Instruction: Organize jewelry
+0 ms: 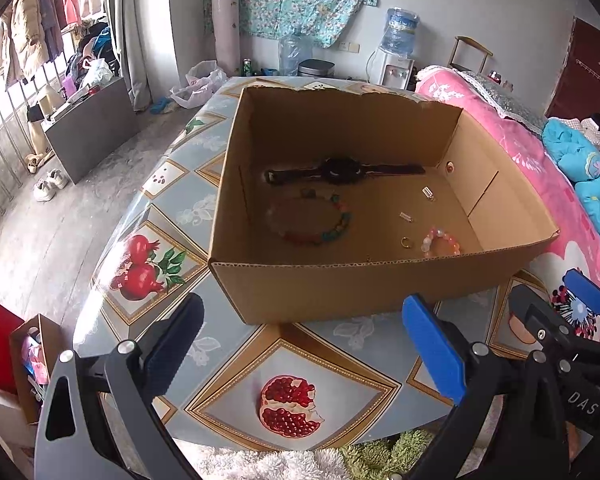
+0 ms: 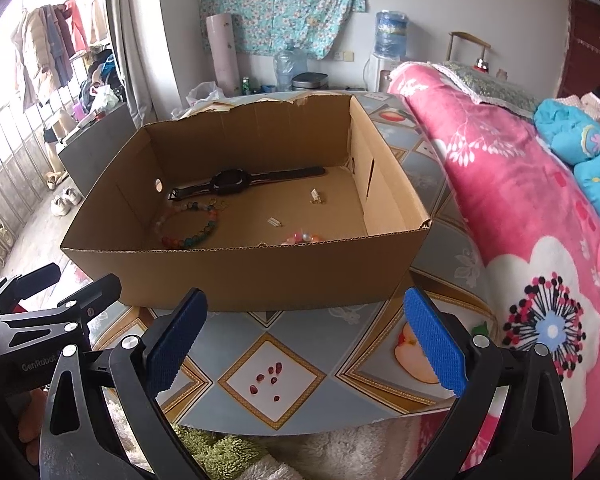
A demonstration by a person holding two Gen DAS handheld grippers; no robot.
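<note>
Above the near edge of the worktop (image 1: 228, 344), both grippers hang side by side, short of the cardboard box (image 1: 340, 284). Left gripper (image 1: 304, 344): jaws spread wide, nothing between them, touching nothing. Right gripper (image 2: 306, 340): same, fully released and holding nothing. Each has 2 fingers, black frame with blue ribbed pads (image 2: 434, 340).

Box: 1, open-topped, corrugated brown card, far rim torn ragged, sitting on the worktop just ahead of the fingertips. All jewelry lies loose on its floor:
- 1 black watch (image 1: 342, 170), round face, strap laid out flat along the far wall.
- 1 large bead bracelet (image 1: 310, 220), multicolour round beads, some pale and translucent, just in front of the watch; a few small gold rings lie by its far side in the right view.
- 1 small bead bracelet (image 1: 440, 242), pink and clear glossy beads, near the front wall, partly hidden behind it in the right view.
- 1 small gold ring (image 1: 407, 242), just beside the small bracelet.
- 2 small pale rectangular pieces (image 1: 406, 217), well apart from each other mid-floor; too small to tell what they are.

Worktop: glossy patterned cloth, diamond tiles with printed pomegranates. A pink floral blanket (image 2: 520, 200) lies on the bed to the right of it.
</note>
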